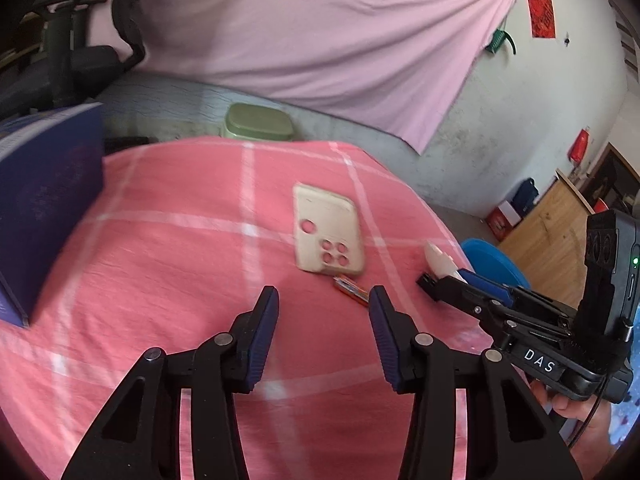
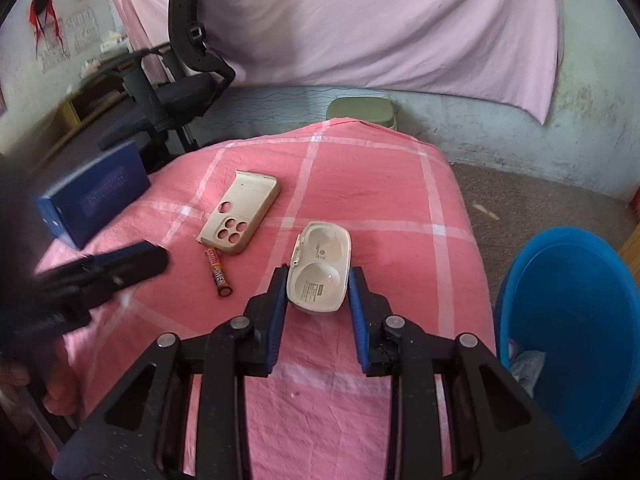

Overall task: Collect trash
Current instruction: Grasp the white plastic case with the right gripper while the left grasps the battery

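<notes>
A pink checked cloth [image 2: 360, 184] covers the table. In the right wrist view, going left to right: at 9 o'clock a dark blue box [image 2: 94, 200] stands on its long edge near the table's left border. Below it the left gripper [image 2: 132, 264] reaches in, blurred; in its own view its jaws stand apart with nothing between them, only bare cloth under the blue pads [image 1: 264, 332]. Next comes a beige phone case [image 2: 240, 212] lying camera-holes up, and touching its near corner, an orange battery [image 2: 218, 274] lying flat and pointing toward 6 o'clock. Just right of centre lies a white plastic clamshell case [image 2: 320, 268], open with two round hollows facing up. The right gripper [image 2: 318, 280] has its jaws on either side of the case's near end; the left pad looks to be against its edge, while a thin gap shows on the right, so whether the case is actually clamped I cannot tell. At 3 o'clock, off the table's right edge and lower, stands a blue bin [image 2: 572, 320] with crumpled pale wrapping inside. At 12 o'clock, beyond the table's far edge, sits a green lidded tub [image 2: 360, 112], and a pink sheet [image 2: 380, 20] hangs behind.
</notes>
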`<state>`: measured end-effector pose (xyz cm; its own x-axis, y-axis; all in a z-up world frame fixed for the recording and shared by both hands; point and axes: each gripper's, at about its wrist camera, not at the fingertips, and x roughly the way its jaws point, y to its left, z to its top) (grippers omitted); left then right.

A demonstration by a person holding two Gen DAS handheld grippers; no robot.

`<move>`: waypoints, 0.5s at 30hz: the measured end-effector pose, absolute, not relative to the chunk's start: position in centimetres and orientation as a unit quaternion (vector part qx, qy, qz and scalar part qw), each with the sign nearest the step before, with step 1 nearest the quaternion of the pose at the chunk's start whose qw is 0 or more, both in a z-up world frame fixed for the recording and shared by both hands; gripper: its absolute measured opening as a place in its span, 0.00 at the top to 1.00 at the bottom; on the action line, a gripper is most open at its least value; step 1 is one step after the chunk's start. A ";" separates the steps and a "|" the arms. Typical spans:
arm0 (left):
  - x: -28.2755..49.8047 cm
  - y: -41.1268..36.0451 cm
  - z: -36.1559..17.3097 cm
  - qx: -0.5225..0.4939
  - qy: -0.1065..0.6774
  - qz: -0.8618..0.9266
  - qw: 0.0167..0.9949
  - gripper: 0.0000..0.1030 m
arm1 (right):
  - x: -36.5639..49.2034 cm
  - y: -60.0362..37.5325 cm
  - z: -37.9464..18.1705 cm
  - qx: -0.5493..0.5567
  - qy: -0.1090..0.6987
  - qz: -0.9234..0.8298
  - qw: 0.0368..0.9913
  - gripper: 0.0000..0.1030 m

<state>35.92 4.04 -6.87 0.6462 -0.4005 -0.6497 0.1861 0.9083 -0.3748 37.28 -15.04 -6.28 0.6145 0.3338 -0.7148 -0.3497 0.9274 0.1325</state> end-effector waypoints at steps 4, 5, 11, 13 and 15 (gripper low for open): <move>36.2 2.2 -6.7 -0.119 0.397 -0.177 0.893 0.60 | 36.7 -16.1 -5.9 -0.001 0.390 0.192 0.901 0.47; 36.4 1.8 -6.7 -0.115 0.400 -0.177 0.892 0.60 | 36.5 -16.3 -5.8 -0.003 0.389 0.193 0.901 0.47; 37.8 0.8 -7.3 -0.107 0.415 -0.161 0.889 0.60 | 36.0 -16.6 -6.0 -0.019 0.393 0.190 0.899 0.47; 38.1 0.5 -7.5 -0.102 0.420 -0.148 0.890 0.62 | 36.0 -17.0 -6.0 -0.016 0.392 0.191 0.900 0.47; 37.8 0.4 -7.6 -0.090 0.421 -0.135 0.892 0.66 | 36.0 -17.2 -6.0 -0.013 0.392 0.189 0.900 0.47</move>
